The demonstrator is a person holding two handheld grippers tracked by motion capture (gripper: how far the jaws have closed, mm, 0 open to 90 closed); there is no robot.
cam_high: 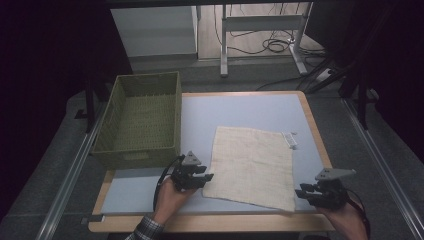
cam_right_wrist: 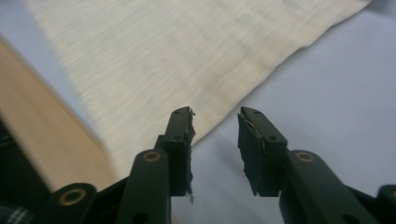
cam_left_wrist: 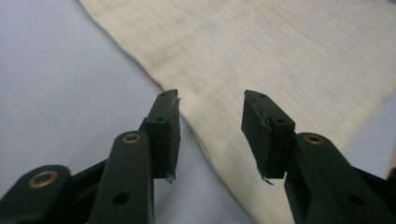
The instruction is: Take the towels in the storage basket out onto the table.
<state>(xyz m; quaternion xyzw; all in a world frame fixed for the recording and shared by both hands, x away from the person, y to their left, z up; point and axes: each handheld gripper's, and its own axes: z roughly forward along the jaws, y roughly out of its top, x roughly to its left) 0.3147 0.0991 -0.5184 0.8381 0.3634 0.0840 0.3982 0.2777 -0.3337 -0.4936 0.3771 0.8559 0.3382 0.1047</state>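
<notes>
High view: a person seated at the near edge of a grey-topped table (cam_high: 240,107) holds a two-jaw gripper in each hand, one on either side of a cream cloth (cam_high: 252,167) that lies spread flat on the near right part of the surface. The left gripper (cam_high: 209,176) sits at the cloth's 9 o'clock, its tips just at the near left corner of the fabric; the right gripper (cam_high: 301,191) rests at about 4 o'clock, just beside the near right corner. A small white tag (cam_high: 289,139) lies at the cloth's far right corner, at 2 o'clock. A woven olive basket (cam_high: 141,150) stands on the left of the table, at 10 o'clock from the cloth and apart from it, with the left hand's checked sleeve (cam_high: 145,229) showing at the bottom edge.

From the left gripper view, the left gripper (cam_left_wrist: 211,135) has its jaws standing apart above the cloth's (cam_left_wrist: 280,56) edge, the hem running between them with neither pad pressing on it. From the right gripper view, the right gripper (cam_right_wrist: 215,149) likewise has its jaws parted, the cloth's (cam_right_wrist: 163,56) corner reaching to the gap while the pads clamp nothing; the table's wooden rim (cam_right_wrist: 42,140) shows at 9 o'clock.
</notes>
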